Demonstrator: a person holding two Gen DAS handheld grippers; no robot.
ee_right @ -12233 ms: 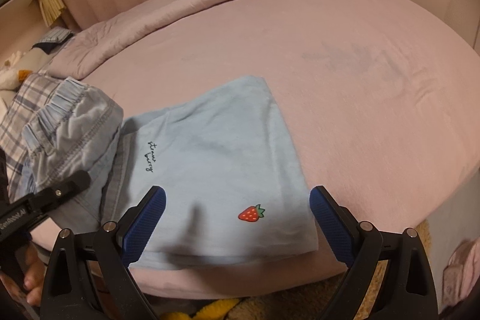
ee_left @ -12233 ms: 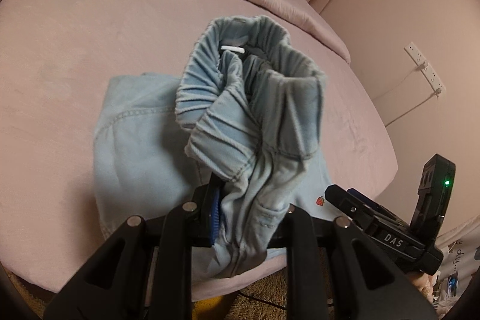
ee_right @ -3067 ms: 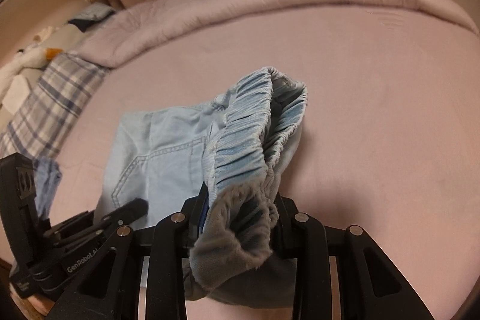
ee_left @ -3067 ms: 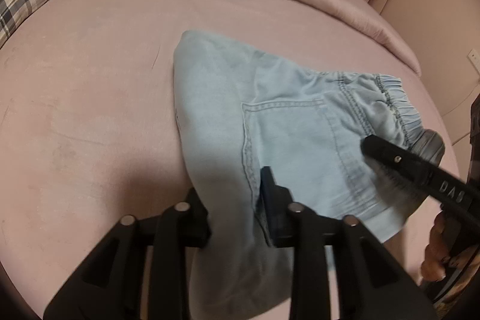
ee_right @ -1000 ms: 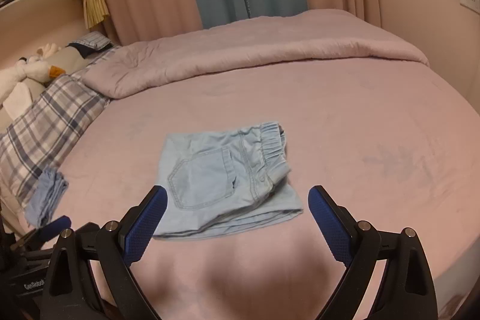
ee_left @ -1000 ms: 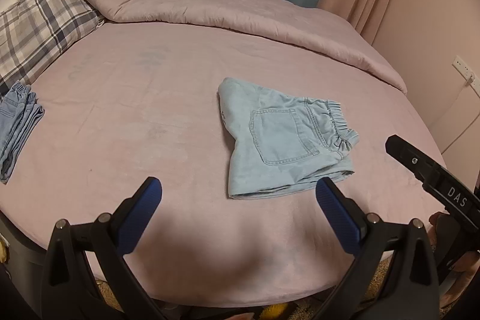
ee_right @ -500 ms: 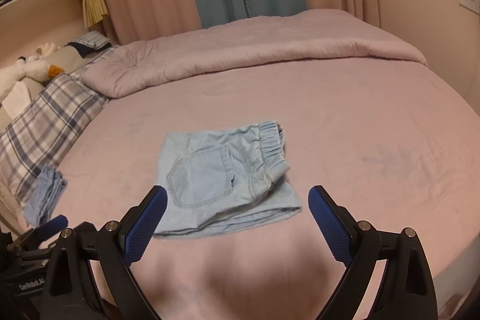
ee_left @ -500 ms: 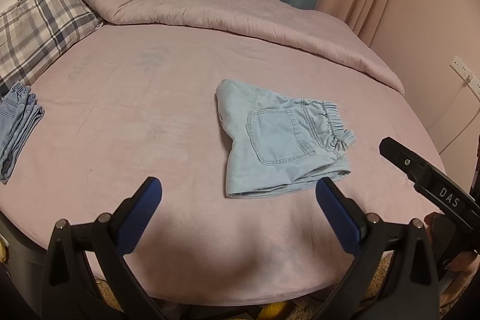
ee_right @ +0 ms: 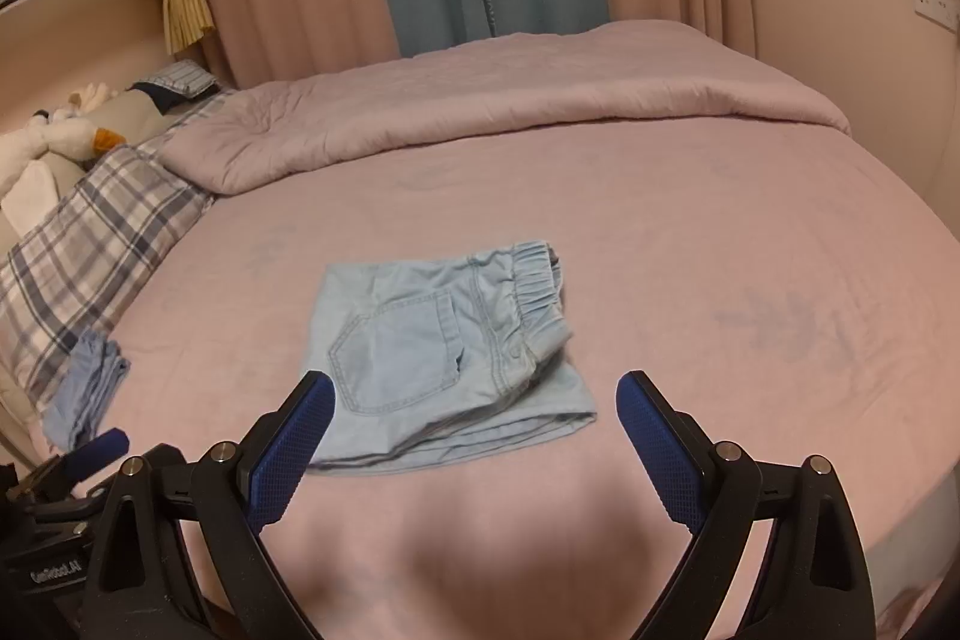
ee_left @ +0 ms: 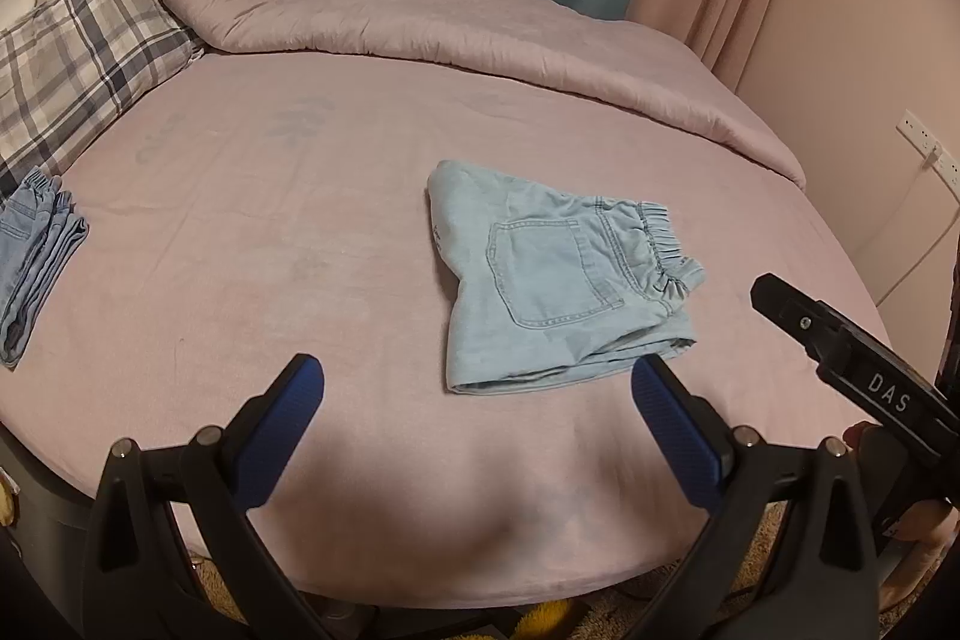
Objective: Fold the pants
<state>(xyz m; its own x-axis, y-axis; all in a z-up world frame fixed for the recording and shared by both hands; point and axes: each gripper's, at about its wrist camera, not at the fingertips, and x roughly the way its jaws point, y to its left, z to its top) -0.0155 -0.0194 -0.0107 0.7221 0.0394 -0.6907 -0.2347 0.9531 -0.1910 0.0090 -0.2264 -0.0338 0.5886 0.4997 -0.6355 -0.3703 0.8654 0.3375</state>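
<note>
Both grippers idle: left gripper [ee_left: 477, 388] and right gripper [ee_right: 474, 403] spread wide, nothing between the blue pads, both held off the near edge of the bed [ee_left: 252, 196]. Largest first: pink bed, rolled duvet [ee_left: 456, 22] along the far side, plaid pillow [ee_left: 78, 46] far left. Denim shorts [ee_left: 558, 280] lie folded flat mid-bed, pocket up, elastic waistband to the right. A second folded denim piece [ee_left: 33, 250] sits at the left edge. Looks like the fold is done; next is probably moving the shorts to that stack, which needs a pinch through all layers.
</note>
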